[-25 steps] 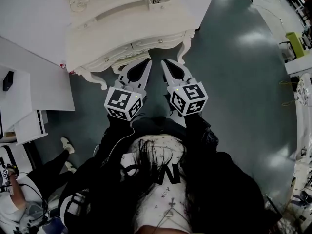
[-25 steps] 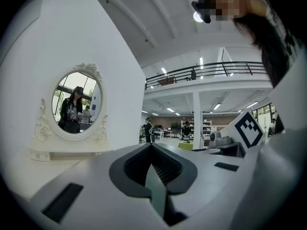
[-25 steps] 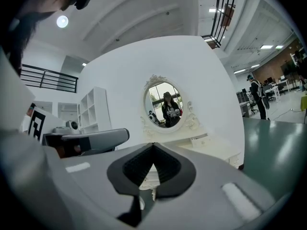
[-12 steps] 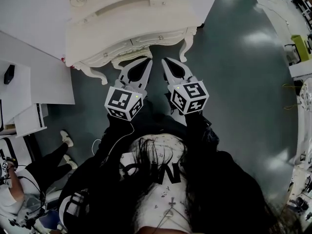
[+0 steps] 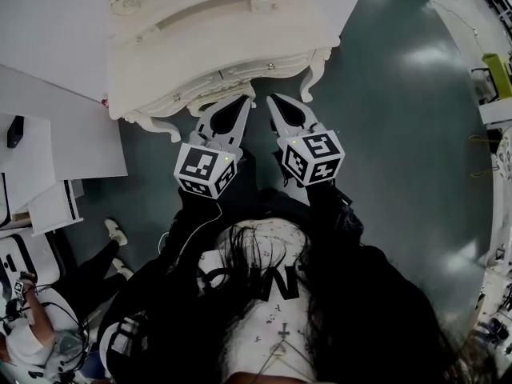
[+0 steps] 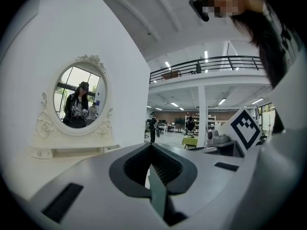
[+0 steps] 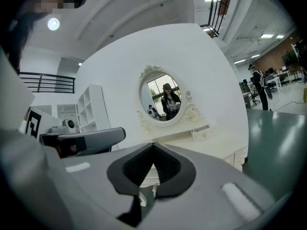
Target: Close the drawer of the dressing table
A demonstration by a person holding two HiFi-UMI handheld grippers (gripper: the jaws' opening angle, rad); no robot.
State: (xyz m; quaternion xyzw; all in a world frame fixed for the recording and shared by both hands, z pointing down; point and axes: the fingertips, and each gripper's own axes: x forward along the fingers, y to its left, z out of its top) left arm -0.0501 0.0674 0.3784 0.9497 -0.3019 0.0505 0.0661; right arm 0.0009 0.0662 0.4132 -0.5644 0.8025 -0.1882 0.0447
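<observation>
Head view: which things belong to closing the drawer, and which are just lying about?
Job: dressing table, drawer front, left gripper, right gripper, both shut.
Lying about: white panels, green box, bystander.

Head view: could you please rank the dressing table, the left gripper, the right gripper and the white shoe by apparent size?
1. dressing table, clearly largest.
2. left gripper and right gripper: alike, so unranked; both sit nearer the camera.
3. white shoe, smallest, though farther away.
</observation>
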